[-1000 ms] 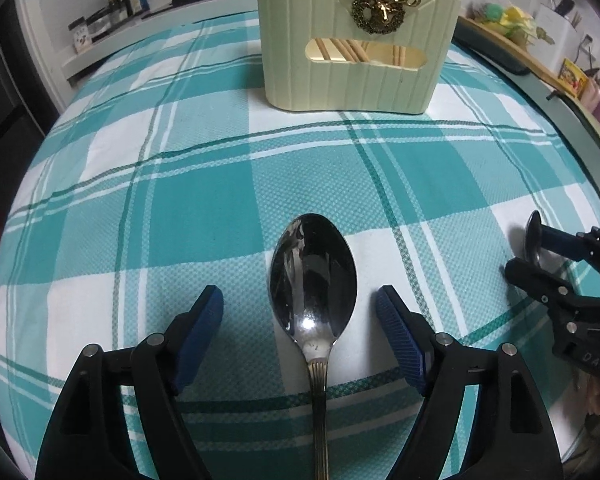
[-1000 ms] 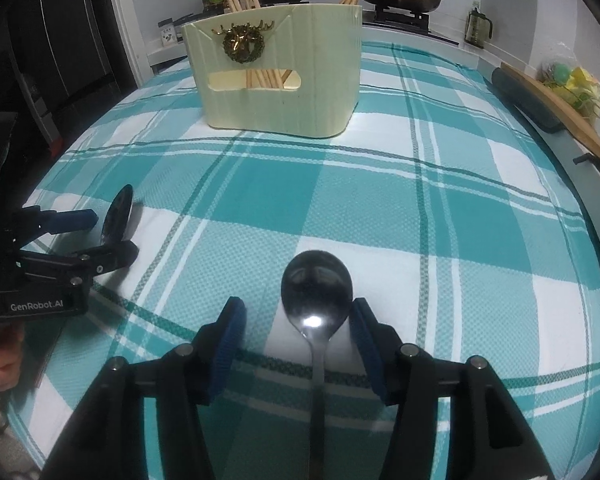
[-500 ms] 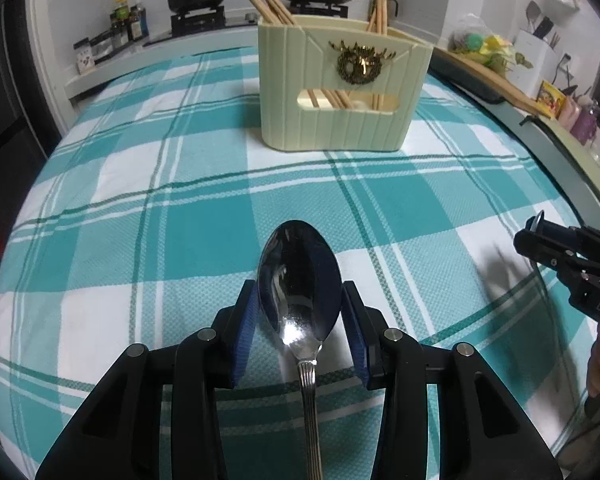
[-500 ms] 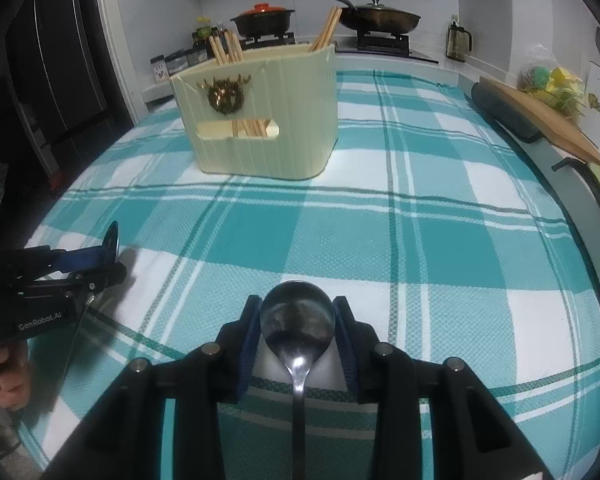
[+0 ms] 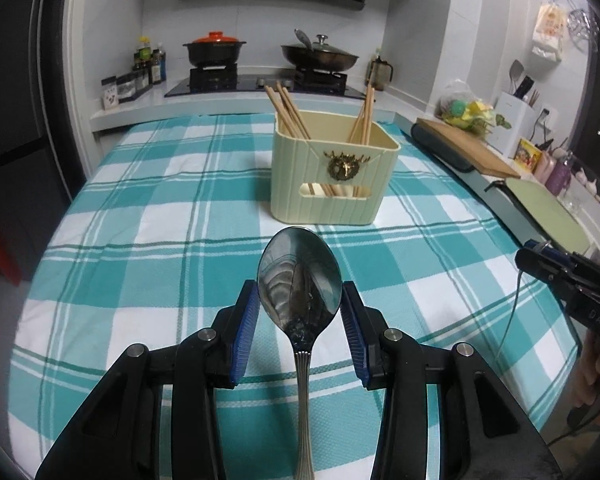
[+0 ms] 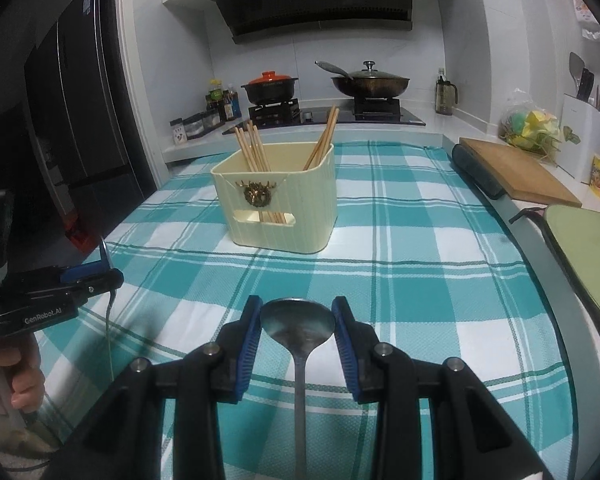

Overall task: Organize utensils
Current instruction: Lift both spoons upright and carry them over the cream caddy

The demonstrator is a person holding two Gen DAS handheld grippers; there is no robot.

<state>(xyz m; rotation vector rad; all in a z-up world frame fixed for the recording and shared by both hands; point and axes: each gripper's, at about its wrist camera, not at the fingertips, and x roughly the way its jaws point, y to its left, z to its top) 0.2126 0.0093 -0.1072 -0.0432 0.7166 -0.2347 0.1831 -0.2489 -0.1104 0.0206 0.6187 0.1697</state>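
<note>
My left gripper is shut on the bowl of a steel spoon and holds it above the checked tablecloth. My right gripper is shut on a second steel spoon, also lifted. A cream utensil holder with wooden chopsticks stands ahead on the table; it also shows in the right wrist view. The right gripper appears at the right edge of the left wrist view, and the left gripper at the left edge of the right wrist view.
A wooden cutting board and a green mat lie along the right counter. A stove with a red-lidded pot and a wok is behind the table. A dark fridge stands to the left.
Both grippers closed on their spoons and lifted them off the cloth. The views rose and now look level toward the holder and stove.
</note>
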